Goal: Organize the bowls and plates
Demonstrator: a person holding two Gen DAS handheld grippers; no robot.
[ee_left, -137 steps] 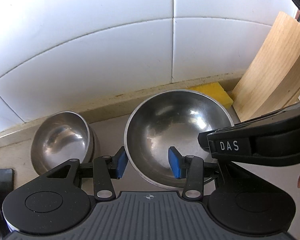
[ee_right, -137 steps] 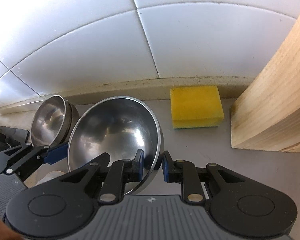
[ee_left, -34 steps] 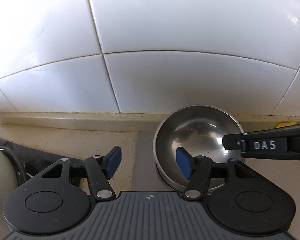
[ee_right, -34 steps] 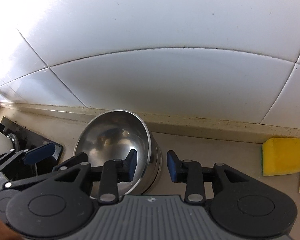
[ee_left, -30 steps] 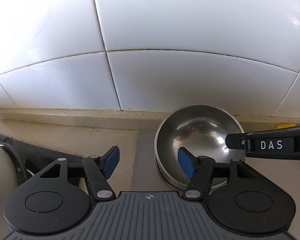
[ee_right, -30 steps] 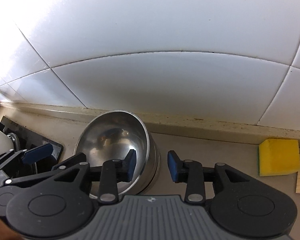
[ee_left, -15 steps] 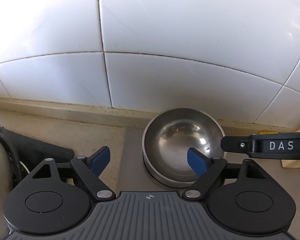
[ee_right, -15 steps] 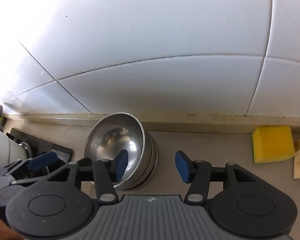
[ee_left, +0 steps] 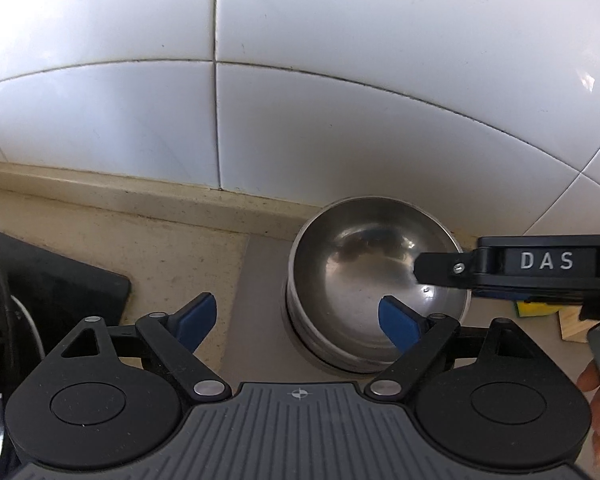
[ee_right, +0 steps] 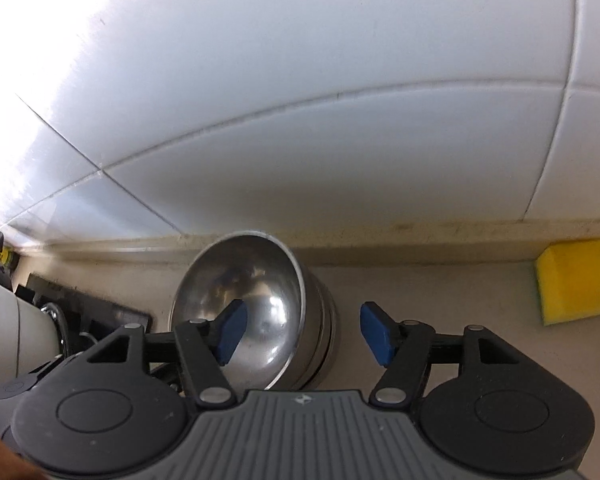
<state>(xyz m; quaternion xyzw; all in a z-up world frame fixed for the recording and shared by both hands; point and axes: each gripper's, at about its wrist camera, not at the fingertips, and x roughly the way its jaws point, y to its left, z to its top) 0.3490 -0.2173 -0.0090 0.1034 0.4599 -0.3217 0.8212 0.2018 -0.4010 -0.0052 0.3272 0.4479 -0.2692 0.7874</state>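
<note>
A stack of nested steel bowls [ee_left: 376, 280] stands on the counter against the white tiled wall; it also shows in the right wrist view [ee_right: 256, 304]. My left gripper [ee_left: 300, 320] is open and empty, drawn back in front of the stack, its right pad near the stack's front rim. My right gripper [ee_right: 304, 332] is open and empty, its jaws wide to either side of the stack's right edge and not touching it. The right gripper's body, marked DAS [ee_left: 540, 272], reaches in from the right over the stack's rim in the left wrist view.
A yellow sponge [ee_right: 576, 280] lies at the right by the wall. A wooden board's corner [ee_left: 576, 324] shows beyond it. A black stove edge [ee_left: 60, 292] and a white appliance [ee_right: 8, 340] stand to the left. A raised beige ledge [ee_left: 140, 196] runs along the wall.
Both grippers have opened wider and drawn back from the bowl stack. The large bowl the right gripper held earlier now sits nested on the stack.
</note>
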